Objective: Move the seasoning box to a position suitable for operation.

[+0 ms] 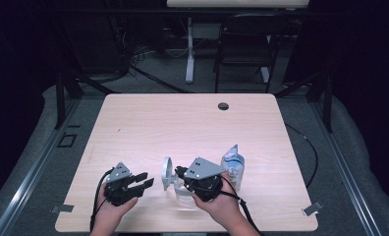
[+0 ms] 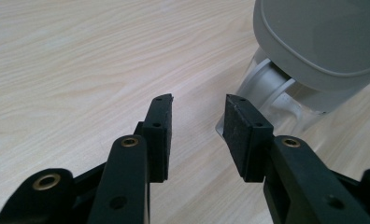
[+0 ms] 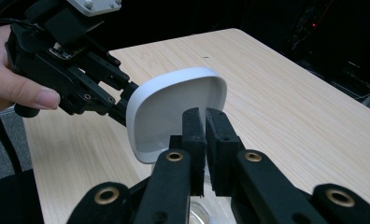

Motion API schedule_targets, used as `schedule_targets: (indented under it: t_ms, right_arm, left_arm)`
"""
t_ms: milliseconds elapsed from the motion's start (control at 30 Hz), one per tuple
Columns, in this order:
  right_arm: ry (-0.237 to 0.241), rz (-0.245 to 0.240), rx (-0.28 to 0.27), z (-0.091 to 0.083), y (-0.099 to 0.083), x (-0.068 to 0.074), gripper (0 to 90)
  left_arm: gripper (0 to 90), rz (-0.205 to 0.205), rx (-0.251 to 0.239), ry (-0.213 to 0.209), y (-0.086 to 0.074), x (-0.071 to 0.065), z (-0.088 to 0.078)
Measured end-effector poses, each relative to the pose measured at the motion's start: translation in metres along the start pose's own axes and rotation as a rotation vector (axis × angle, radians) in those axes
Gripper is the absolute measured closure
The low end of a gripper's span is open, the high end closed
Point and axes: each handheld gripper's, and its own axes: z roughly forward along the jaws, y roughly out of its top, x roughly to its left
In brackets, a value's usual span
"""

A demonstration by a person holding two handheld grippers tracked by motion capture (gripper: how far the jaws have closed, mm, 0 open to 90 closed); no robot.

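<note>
At the near edge of the wooden table (image 1: 182,118) stands a clear container (image 1: 185,194) whose white hinged lid (image 1: 167,172) is raised upright. Just right of the container sits a clear bag with blue print (image 1: 233,164).

Our right gripper (image 1: 181,173) reaches leftward over the container, the hand wrapped around its body from below. In the right gripper view its jaws stand almost together above the container's rim, in front of the lid (image 3: 174,109); we cannot tell whether anything thin is pinched between them.

Our left gripper (image 1: 142,180) rests left of the container, pointing toward the lid, held low by the hand. Its jaws are parted with bare table between them, and the lid (image 2: 314,42) stands just beyond the right jaw.

The container's body is largely hidden under the right gripper.
</note>
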Motion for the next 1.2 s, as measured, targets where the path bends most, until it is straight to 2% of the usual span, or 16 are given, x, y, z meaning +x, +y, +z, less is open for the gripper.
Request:
schedule_targets:
  t_ms: [200,367,533,633,800,967,1200]
  right_arm:
    - [-0.008,0.006,0.000,-0.003,-0.003,-0.001,83.3]
    - [-0.024,0.012,-0.003,-0.005,-0.007,-0.004,77.7]
    - [-0.033,0.021,-0.002,-0.008,-0.013,-0.006,71.0]
    - [-0.034,0.026,-0.008,-0.011,-0.017,-0.007,68.6]
    - [-0.051,0.030,-0.007,-0.016,-0.025,-0.007,62.1]
    - [-0.078,0.019,-0.020,-0.022,-0.031,-0.006,57.3]
    - [-0.110,0.051,-0.041,-0.025,-0.038,-0.010,52.2]
  left_arm:
    - [60.8,-0.004,0.001,-0.007,-0.001,0.002,0.000]
    - [59.7,0.001,-0.005,-0.007,-0.001,0.001,0.000]
    - [58.7,-0.011,-0.004,-0.004,-0.002,0.004,-0.001]
    - [58.4,-0.004,-0.001,0.011,-0.003,0.004,-0.004]
    - [58.4,0.033,-0.011,0.040,-0.002,0.002,-0.011]
    - [58.4,0.017,-0.021,0.038,-0.003,0.004,-0.014]
    - [58.4,-0.003,-0.039,0.021,-0.003,0.005,-0.016]
